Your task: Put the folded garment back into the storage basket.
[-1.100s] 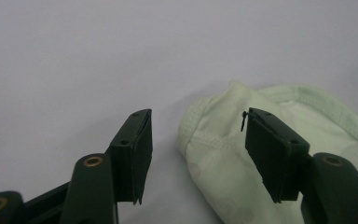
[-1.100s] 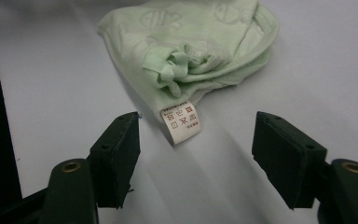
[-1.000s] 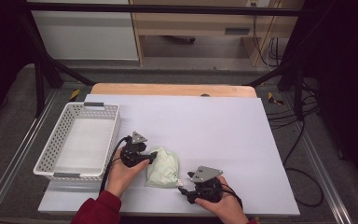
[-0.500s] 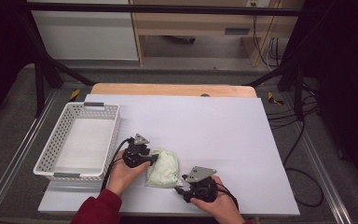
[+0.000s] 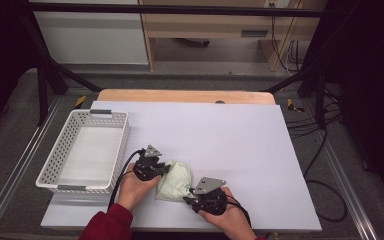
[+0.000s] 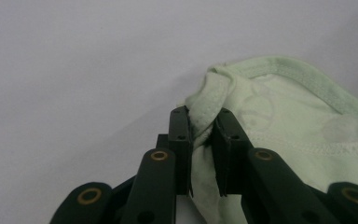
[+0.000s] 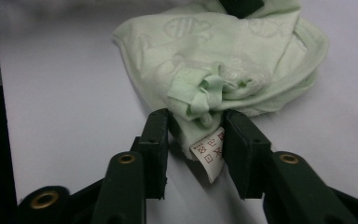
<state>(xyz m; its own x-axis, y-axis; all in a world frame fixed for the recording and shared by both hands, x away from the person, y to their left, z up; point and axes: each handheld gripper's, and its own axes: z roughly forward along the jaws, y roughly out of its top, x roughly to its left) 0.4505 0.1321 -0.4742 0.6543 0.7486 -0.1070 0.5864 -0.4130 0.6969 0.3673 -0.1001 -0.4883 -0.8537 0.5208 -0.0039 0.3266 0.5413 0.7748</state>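
A crumpled pale green garment lies near the front edge of the white table. My left gripper is at its left side. In the left gripper view its jaws have just been closing and now pinch a folded hem of the garment, so the left gripper is shut on it. My right gripper is at the garment's near right corner. Its jaws have also just been closing, and the right gripper squeezes a bunched fold of the garment with a white care label.
A white perforated basket stands at the table's left edge, close to my left hand. A wooden board lies along the table's far edge. Cables trail on the floor at the right.
The right hand has shifted slightly left toward the garment. The left hand has stayed where it was at the cloth's left edge.
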